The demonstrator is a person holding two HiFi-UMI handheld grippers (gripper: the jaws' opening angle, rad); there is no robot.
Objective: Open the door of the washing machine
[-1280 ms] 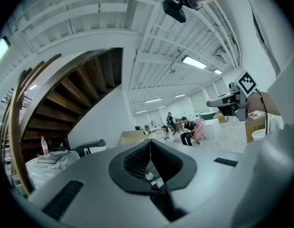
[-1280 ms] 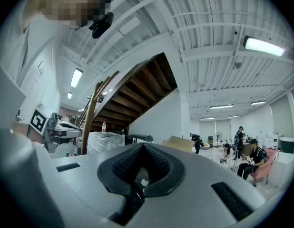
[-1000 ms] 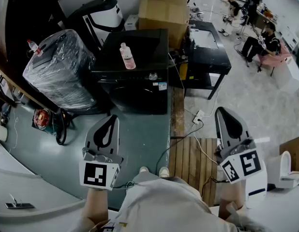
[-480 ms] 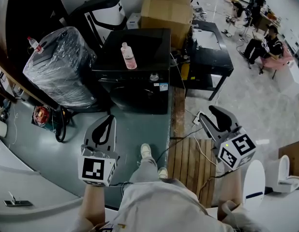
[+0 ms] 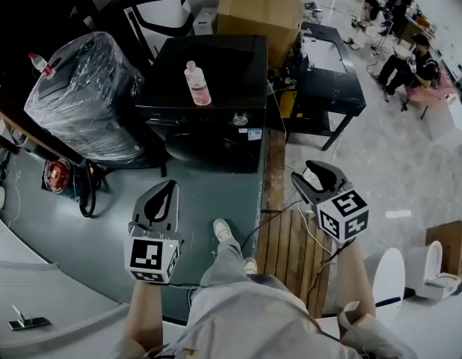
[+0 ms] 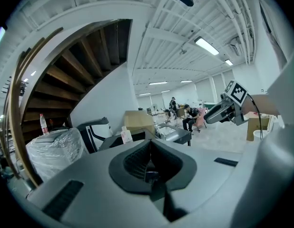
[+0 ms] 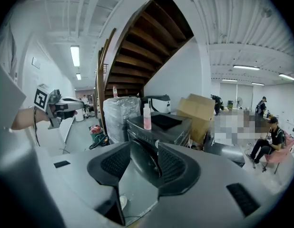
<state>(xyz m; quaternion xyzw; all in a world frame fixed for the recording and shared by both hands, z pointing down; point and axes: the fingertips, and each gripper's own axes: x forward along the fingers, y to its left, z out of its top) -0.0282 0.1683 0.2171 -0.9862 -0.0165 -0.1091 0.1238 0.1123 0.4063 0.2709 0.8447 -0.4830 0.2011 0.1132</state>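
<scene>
While a bottle (image 5: pixel 195 84) tops the washing machine (image 5: pixel 232 72) at twelve, door (image 5: pixel 208 146) facing me, my right hand-held gripper (image 5: pixel 311 178) has just spread, empty; left hand-held gripper (image 5: pixel 169 190) pressed together.

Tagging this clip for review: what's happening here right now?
A person stands facing a black washing machine with a gripper in each hand. The round door on its front is closed, and neither gripper touches it yet. The right gripper points toward the machine; its jaws have just been opening and hold nothing. The left gripper is shut and empty.
</scene>
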